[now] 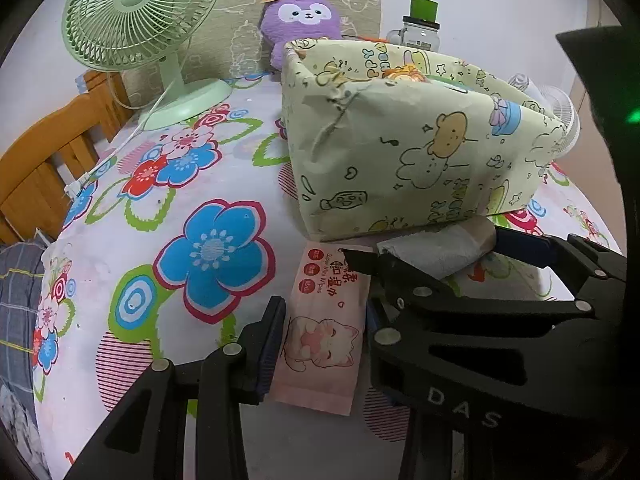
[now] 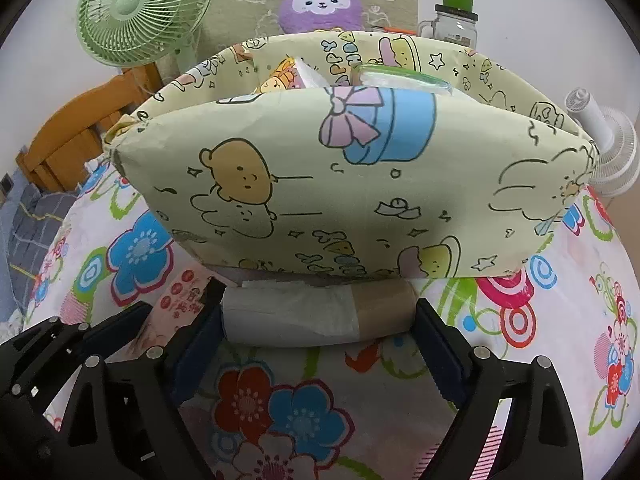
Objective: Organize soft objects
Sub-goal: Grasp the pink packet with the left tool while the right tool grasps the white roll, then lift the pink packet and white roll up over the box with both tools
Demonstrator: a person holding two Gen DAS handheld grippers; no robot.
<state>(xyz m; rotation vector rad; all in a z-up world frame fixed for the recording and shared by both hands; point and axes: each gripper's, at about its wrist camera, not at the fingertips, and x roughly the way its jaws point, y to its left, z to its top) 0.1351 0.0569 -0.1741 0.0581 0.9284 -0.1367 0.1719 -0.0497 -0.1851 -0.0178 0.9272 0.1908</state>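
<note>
A pink wet-wipes pack with a cat picture lies flat on the floral tablecloth. My left gripper is shut on it, one pad against each long side. Just beyond it, a white tissue roll with a brown cardboard core lies on its side against the foot of a pale green cartoon-print fabric bin. My right gripper spans the roll lengthwise, its pads touching both ends. In the left wrist view the right gripper crosses over and hides my left gripper's right finger. A purple plush sits behind the bin.
The bin holds a few soft packs. A green desk fan stands at the back left, with its cord trailing over the cloth. A glass jar with a green lid and a small white fan stand at the right. A wooden frame borders the left edge.
</note>
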